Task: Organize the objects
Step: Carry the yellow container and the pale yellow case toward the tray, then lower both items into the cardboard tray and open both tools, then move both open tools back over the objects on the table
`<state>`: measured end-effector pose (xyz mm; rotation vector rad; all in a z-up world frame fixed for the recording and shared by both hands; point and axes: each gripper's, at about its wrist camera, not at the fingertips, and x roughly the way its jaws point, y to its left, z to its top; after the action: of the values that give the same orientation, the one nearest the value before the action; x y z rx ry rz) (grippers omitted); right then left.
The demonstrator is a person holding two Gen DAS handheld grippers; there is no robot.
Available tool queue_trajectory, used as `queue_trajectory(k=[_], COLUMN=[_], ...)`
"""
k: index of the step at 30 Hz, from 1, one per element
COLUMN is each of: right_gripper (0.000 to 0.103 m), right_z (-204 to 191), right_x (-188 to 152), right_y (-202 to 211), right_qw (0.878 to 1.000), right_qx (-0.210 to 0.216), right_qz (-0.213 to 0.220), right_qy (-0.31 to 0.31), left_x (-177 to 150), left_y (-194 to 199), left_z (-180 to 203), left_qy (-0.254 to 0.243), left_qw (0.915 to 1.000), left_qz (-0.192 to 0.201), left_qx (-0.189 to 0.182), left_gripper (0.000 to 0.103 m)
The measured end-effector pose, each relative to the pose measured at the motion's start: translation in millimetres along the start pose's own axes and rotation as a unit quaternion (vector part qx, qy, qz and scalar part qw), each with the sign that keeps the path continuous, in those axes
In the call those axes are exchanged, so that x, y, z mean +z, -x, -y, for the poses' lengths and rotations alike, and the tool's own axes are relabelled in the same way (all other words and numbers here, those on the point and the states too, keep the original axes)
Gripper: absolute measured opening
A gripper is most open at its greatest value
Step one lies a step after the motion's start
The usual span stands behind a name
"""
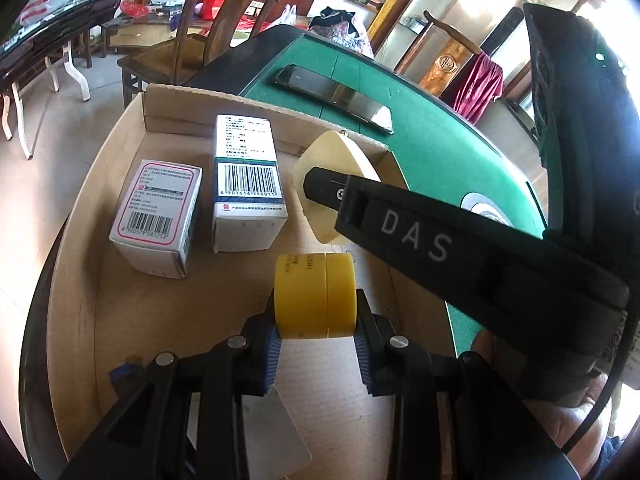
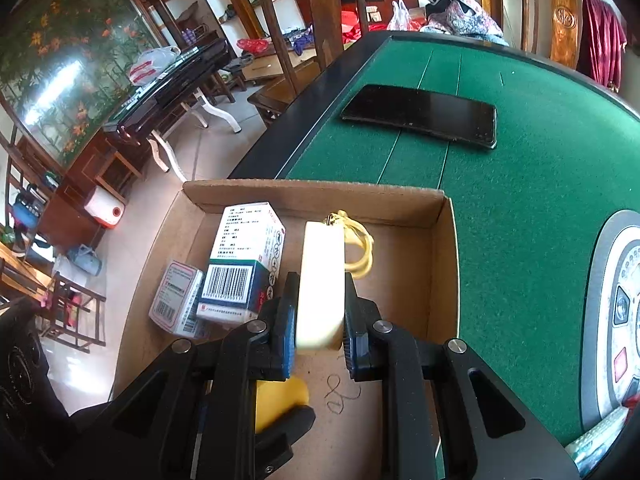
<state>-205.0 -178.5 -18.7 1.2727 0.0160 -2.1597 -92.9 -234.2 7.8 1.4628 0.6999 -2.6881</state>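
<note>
Two loads: both tongs are over the cardboard tray [image 1: 224, 98], each clenched on something.
Left tongs: the left gripper [image 1: 316, 330] grasps a yellow tape roll [image 1: 316, 296] between its blue pads, roll axis running across the jaws, low over the tray floor.
Right tongs: the right gripper [image 2: 320, 326] grasps a cream oval block [image 2: 322, 280] on edge, its long axis pointing ahead along the fingers; a yellow cord [image 2: 360, 248] trails from its far end.
Key relation: the block lies ahead and to the right of the tape roll, with the right tongs' finger reaching in above and to the right of the roll.
Neighbours: a pink-edged box [image 1: 158, 220] and a taller barcode box [image 1: 248, 182] stand ahead-left of the left tongs; the barcode box is just left of the block.
Obstruction: my guess is the free floor lies right of the boxes, near the tray's right wall.
Beyond: a phone [image 2: 420, 114] on the green table [image 2: 520, 200], well apart.
</note>
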Motion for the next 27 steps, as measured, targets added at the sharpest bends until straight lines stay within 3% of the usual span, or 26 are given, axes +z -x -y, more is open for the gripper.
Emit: queue_trajectory(k=[9, 14, 19, 24, 27], right_gripper=[0.02, 0.026, 0.025, 0.025, 0.025], right_z=[2, 2, 15, 35, 45], right_x=[1, 3, -4, -35, -67], right_y=[8, 26, 55, 96, 130], right_qw=[1.0, 1.0, 0.998, 0.996, 0.995], right_qx=[0.015, 0.02, 0.036, 0.047, 0.02], right_qz=[0.008, 0.022, 0.038, 0.058, 0.087], right_qy=[-0.002, -0.003, -0.028, -0.045, -0.037], left_x=[-2, 0, -2, -14, -36], left_y=[1, 13, 36, 61, 75], left_z=[-6, -10, -8, 10, 34], left_qy=[0.016, 0.03, 0.032, 0.003, -0.033], left_qw=[0.9997, 0.998, 0.9963, 0.9945, 0.9913], left_qz=[0.006, 0.029, 0.058, 0.08, 0.093], left_qx=[-0.019, -0.048, -0.055, -0.068, -0.088], left_gripper=[0.034, 0.05, 0.054, 0.055, 0.057])
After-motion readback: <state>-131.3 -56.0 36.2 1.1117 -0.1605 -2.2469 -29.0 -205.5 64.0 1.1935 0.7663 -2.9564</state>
